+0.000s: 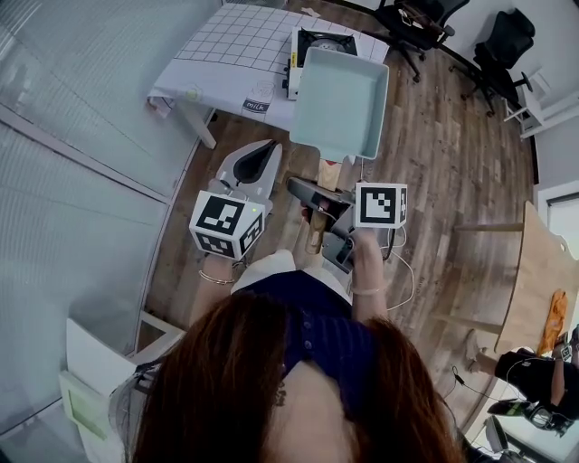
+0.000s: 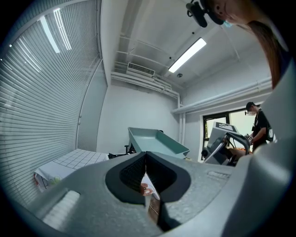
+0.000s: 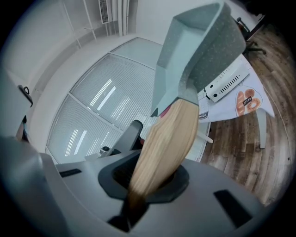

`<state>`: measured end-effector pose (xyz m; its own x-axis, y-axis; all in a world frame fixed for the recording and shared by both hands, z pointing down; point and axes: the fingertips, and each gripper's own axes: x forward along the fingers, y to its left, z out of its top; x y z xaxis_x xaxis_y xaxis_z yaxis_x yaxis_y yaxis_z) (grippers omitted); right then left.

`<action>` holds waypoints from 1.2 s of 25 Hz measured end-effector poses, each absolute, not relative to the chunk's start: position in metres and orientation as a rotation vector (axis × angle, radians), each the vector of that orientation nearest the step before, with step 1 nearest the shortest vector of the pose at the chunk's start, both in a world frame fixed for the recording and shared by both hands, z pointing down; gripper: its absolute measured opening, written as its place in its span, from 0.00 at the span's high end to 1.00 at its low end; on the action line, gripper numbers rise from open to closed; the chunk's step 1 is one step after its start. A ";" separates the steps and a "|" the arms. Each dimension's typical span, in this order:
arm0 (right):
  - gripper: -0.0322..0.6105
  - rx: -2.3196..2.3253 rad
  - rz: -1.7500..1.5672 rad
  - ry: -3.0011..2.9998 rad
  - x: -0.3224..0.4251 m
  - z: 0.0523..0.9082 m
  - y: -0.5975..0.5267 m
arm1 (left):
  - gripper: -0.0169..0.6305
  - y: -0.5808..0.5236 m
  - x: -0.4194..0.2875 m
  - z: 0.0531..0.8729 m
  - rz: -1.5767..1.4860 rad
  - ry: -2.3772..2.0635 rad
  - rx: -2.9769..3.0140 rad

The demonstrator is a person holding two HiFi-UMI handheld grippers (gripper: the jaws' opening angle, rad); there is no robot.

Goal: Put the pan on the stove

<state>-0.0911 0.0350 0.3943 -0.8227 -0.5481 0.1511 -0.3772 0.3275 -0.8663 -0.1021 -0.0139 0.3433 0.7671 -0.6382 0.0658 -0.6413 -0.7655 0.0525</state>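
A square pale-green pan [image 1: 342, 99] with a wooden handle [image 1: 318, 222] hangs in the air just short of the table. My right gripper [image 1: 312, 201] is shut on that handle; in the right gripper view the handle [image 3: 164, 143] runs up from between the jaws to the tilted pan [image 3: 199, 41]. The stove [image 1: 321, 45] stands on the white gridded table [image 1: 235, 41], partly hidden behind the pan's far edge. My left gripper [image 1: 262, 155] floats to the left of the handle, shut on nothing. From the left gripper view the pan [image 2: 157, 141] shows ahead.
Two black office chairs [image 1: 416, 23] [image 1: 502, 41] stand on the wood floor beyond the table. A wooden table [image 1: 543, 271] and another person [image 1: 534, 375] are at the right. A glass wall with blinds runs along the left. A cable [image 1: 403, 271] lies on the floor.
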 end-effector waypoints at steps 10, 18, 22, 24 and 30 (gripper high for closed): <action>0.88 -0.872 -1.506 2.421 -0.097 0.393 0.018 | 0.95 -0.031 -0.107 0.341 0.052 -1.024 2.894; 0.88 -0.856 -1.484 2.438 -0.101 0.387 0.016 | 0.95 -0.033 -0.110 0.338 0.042 -1.020 2.896; 0.88 -0.866 -1.509 2.420 -0.098 0.390 0.014 | 0.95 -0.036 -0.108 0.337 0.042 -1.020 2.895; 0.88 -0.858 -1.504 2.424 -0.098 0.389 0.012 | 0.95 -0.038 -0.107 0.338 0.047 -1.018 2.895; 0.88 -0.834 -1.480 2.444 -0.096 0.388 0.001 | 0.95 -0.047 -0.100 0.342 0.060 -1.013 2.895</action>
<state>-0.0960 0.0014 0.3878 -0.8305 -0.5388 0.1415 -0.3751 0.3531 -0.8571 -0.1002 -0.0470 0.3417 0.7814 -0.6210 0.0615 -0.6239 -0.7794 0.0571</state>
